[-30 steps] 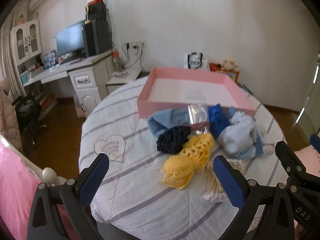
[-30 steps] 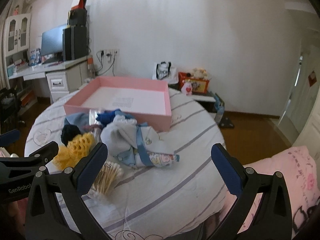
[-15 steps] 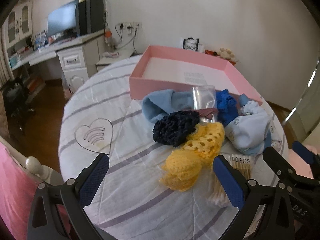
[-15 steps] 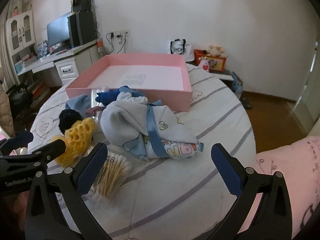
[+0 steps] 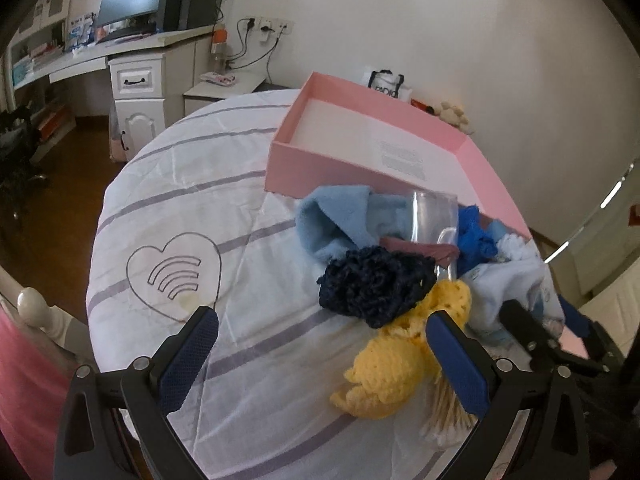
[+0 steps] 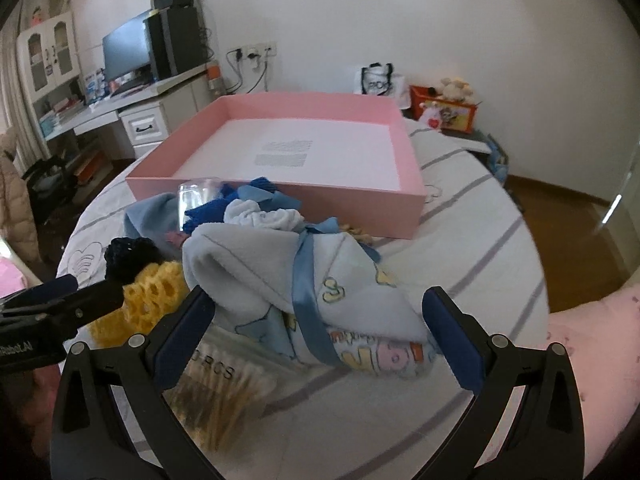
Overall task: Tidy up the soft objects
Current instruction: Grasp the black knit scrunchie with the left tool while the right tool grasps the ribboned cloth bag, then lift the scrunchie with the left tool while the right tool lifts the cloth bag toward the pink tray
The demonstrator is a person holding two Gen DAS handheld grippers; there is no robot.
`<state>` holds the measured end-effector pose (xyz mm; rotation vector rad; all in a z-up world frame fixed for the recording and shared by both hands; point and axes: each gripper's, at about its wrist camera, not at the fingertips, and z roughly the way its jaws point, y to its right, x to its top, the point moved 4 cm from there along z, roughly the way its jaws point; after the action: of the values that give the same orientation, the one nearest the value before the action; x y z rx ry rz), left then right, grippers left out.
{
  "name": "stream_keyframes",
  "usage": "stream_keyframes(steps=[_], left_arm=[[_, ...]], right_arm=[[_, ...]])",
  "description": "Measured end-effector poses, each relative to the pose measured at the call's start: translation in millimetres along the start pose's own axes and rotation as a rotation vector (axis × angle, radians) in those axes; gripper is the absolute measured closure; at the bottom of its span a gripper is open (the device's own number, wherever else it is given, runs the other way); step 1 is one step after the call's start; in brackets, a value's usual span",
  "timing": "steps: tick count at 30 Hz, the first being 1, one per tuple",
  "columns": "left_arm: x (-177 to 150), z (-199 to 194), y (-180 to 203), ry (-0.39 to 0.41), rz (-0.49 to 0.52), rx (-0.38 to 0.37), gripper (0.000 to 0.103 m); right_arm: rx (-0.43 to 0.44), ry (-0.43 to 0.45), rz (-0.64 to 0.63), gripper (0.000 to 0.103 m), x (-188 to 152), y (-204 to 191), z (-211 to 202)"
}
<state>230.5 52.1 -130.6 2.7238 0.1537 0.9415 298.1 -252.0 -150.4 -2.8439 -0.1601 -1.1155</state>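
While both grippers hang low over the round table (image 5: 168, 184), nothing is held yet. The right gripper (image 6: 320, 320) has its two blue pads spread wide, one on each side of the light blue bundle (image 6: 280, 276) tied with a blue ribbon (image 6: 306, 300). The left gripper (image 5: 320, 354) is spread wide too, near the yellow knit piece (image 5: 392, 364) and the dark blue knit piece (image 5: 372, 284). All the soft things sit in one heap on the near side of the pink box (image 6: 304, 148), which has nothing in it. A bag of cotton swabs (image 6: 216, 388) lies under the near left edge of the bundle. I think the pads could pinch that bag along with the bundle and lift it too. A clear plastic pack (image 5: 432, 216) leans in the heap, and a tug could drag it along. The two grippers are close, so they could bump.
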Motion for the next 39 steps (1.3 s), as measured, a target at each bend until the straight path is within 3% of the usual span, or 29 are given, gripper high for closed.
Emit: stream_keyframes(steps=[3,7,8,10,13,17,20,23,28,30,39], left_arm=[[3,1,-2,-0.004,-0.005,0.031,0.0],[5,8,1,-0.018,-0.008,0.012,0.0],[6,10,2,-0.021,-0.009,0.013,0.0],[7,14,6,-0.022,-0.009,0.0,0.0],[10,19,10,-0.026,-0.006,-0.002,0.001],[10,29,19,-0.019,0.028,0.006,0.002],[9,33,26,-0.019,0.048,-0.016,0.01],[9,37,32,-0.019,0.061,-0.043,0.026],[7,36,37,-0.017,0.077,-0.1,0.068],[5,36,38,-0.012,0.11,-0.063,0.071],[2,24,43,-0.002,0.136,-0.045,0.081]], right_arm=[[0.049,-0.029,-0.011,0.0,1,-5,12],[0.061,-0.03,-0.008,0.002,0,-9,20],[0.062,-0.023,-0.013,0.004,0,-10,20],[0.089,-0.016,-0.01,0.024,-1,-13,15],[0.098,-0.005,0.02,0.035,-3,-8,8],[0.124,-0.013,0.083,0.041,-6,6,1],[0.086,-0.003,0.095,0.043,-6,17,-8],[0.017,0.026,0.086,0.043,-5,26,-18],[-0.035,0.018,0.088,0.043,-7,37,-22],[-0.029,-0.012,0.106,0.041,-11,41,-12],[-0.03,-0.004,0.118,0.04,-12,39,-12]])
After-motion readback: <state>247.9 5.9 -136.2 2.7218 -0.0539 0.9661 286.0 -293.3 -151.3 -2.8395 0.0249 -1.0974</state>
